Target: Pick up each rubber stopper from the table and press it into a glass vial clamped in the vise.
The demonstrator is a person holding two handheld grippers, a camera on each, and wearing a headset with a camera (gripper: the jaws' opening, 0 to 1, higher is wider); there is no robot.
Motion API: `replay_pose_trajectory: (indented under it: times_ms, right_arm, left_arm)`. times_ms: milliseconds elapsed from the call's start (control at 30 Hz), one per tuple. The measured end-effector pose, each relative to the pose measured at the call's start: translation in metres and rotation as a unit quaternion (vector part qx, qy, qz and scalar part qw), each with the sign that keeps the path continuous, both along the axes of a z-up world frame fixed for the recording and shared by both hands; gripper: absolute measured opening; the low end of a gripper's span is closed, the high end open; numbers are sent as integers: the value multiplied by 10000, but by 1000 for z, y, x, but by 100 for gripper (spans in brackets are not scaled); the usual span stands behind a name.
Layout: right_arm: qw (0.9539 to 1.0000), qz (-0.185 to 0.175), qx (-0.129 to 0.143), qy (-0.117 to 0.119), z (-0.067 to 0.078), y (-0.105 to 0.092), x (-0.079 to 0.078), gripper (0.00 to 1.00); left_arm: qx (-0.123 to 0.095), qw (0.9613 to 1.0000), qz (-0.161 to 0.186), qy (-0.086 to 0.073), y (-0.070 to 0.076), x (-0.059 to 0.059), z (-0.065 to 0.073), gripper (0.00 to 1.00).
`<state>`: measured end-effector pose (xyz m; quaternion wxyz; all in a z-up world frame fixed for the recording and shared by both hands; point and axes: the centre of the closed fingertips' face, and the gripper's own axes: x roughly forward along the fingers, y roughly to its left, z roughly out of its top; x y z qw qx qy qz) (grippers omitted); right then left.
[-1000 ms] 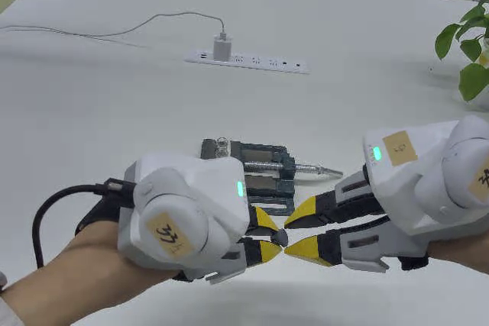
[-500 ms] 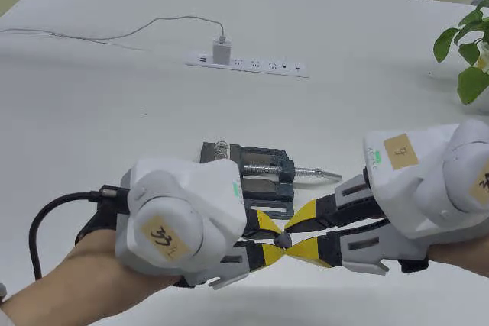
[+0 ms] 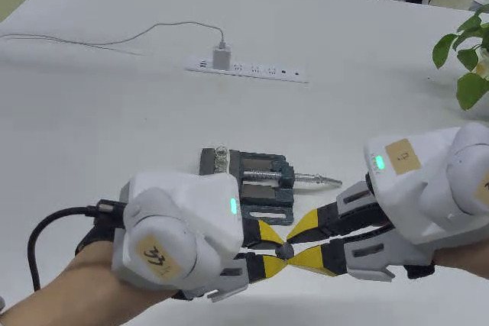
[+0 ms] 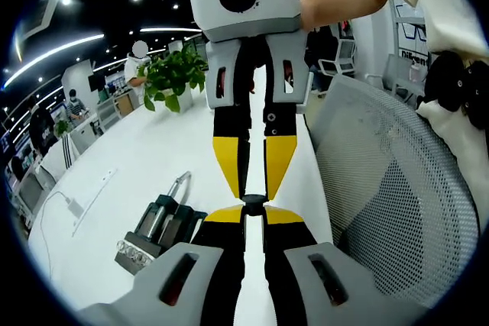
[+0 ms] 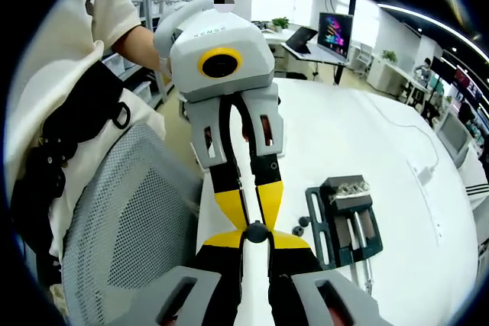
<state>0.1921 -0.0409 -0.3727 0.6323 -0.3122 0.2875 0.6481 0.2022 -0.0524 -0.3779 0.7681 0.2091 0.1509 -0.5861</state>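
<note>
A small dark rubber stopper (image 3: 284,250) hangs above the table's near edge, pinched between the yellow tips of both grippers. My left gripper (image 3: 276,252) reaches it from the left and my right gripper (image 3: 290,250) from the right, each with its jaws closed on it. In the left gripper view the stopper (image 4: 252,203) sits at my own tips (image 4: 252,211), with the right gripper coming down from above. The dark vise (image 3: 260,181) lies just beyond, with glass vials (image 3: 221,159) clamped at its left end. In the right gripper view the stopper (image 5: 256,230), vise (image 5: 348,219) and vials (image 5: 350,186) show.
Two loose stoppers (image 5: 302,224) lie on the table beside the vise. A white power strip (image 3: 246,69) with a plugged charger and cable lies farther back. A potted plant (image 3: 466,59) stands at the right edge. A mesh chair (image 4: 397,188) is close behind the table's near edge.
The right gripper's jaws, open around the stopper a second ago, have closed onto it while the left gripper keeps hold. Both grippers drifted slightly lower in the head view.
</note>
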Motion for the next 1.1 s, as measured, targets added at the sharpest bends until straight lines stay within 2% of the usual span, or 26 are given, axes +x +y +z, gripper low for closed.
replay_pose_trajectory:
  times_ms: [333,467,633,733,767,833,900,1000,1100]
  right_arm:
    - [10000,76,-30,35,1,1,-1,7]
    - [9999,108,-80,35,-1,1,-1,6]
    - [9998,126,-140,12,-4,1,0,6]
    - [9997,143,-216,-40,-8,-1,2,6]
    - [9996,142,-245,-31,-10,-2,3,6]
    - [9995,146,-264,-30,-12,-2,3,6]
    - [9995,147,-272,-25,-13,-2,4,6]
    - [9995,154,-290,-4,-15,-2,4,6]
    - [9993,178,-314,3,-17,-2,3,6]
  left_arm:
    - [-126,9999,77,60,0,0,1,5]
    - [-181,9996,144,153,0,0,-1,5]
    - [-203,9994,234,181,2,1,-4,6]
    - [-289,9983,408,306,7,3,-8,14]
    - [-298,9977,466,392,9,2,-10,17]
    - [-259,9970,603,417,15,5,-16,22]
    - [-286,9961,729,399,19,6,-19,30]
    - [-387,9921,1070,527,30,10,-24,40]
    - [-511,9872,1400,570,42,16,-26,48]
